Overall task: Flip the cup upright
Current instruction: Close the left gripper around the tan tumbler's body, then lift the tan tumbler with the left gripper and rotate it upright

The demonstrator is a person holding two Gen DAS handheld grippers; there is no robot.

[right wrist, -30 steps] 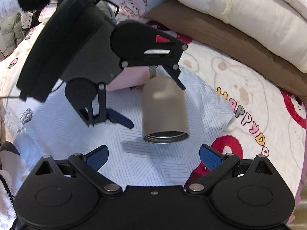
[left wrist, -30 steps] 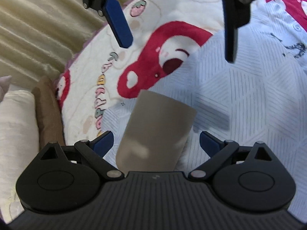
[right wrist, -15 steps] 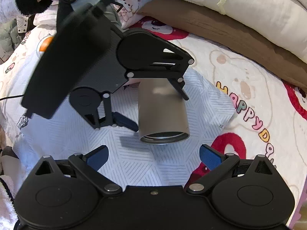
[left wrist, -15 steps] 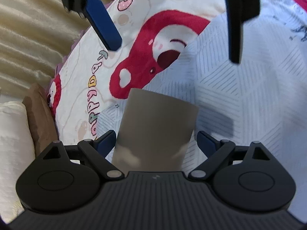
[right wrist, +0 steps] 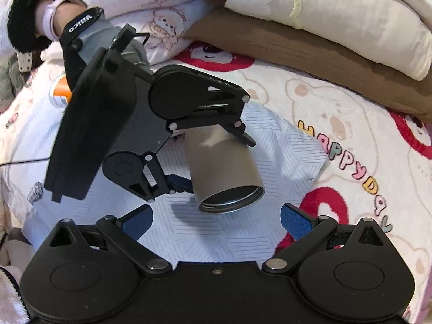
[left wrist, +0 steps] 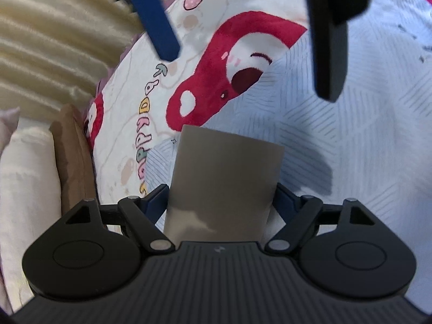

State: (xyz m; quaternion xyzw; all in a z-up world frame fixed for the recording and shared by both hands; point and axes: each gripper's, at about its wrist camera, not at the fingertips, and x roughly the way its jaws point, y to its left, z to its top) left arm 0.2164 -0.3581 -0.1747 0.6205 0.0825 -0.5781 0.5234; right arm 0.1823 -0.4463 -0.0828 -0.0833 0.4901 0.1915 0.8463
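Nearest the right-wrist camera, the right gripper [right wrist: 216,221] hangs spread wide with nothing between its blue pads [right wrist: 294,220], poised just short of the cup's open mouth. Beyond it the cup [right wrist: 224,167], a taupe metal tumbler with a silvery threaded rim, is lifted clear of the bedding and tipped so its mouth faces down and toward that camera, its closed base raised behind. The left gripper [right wrist: 209,159] is clamped across the tumbler's body near the base end, one finger on top and one below; from the left wrist view the same cup [left wrist: 224,183] fills the gap between the fingers, which press both of its flanks. Under it lies a white line-patterned cloth [right wrist: 283,145], spread over a cartoon bear blanket [right wrist: 351,124], with a brown cushion [right wrist: 297,51] and a cream pillow [right wrist: 324,5] farther back. The tumbler looks rigid and fairly light, probably steel with a matte coat, so it should not deform or break, but its smooth round wall could twist or slide in a two-point pinch while being turned. The firmest hold seems to be across the middle of the body, squarely on opposite sides, not on the thin threaded lip. With the mouth aimed downward, the flip is only partly made; the base must swing under before setting it on the soft, uneven cloth, where a tall cup may tip.
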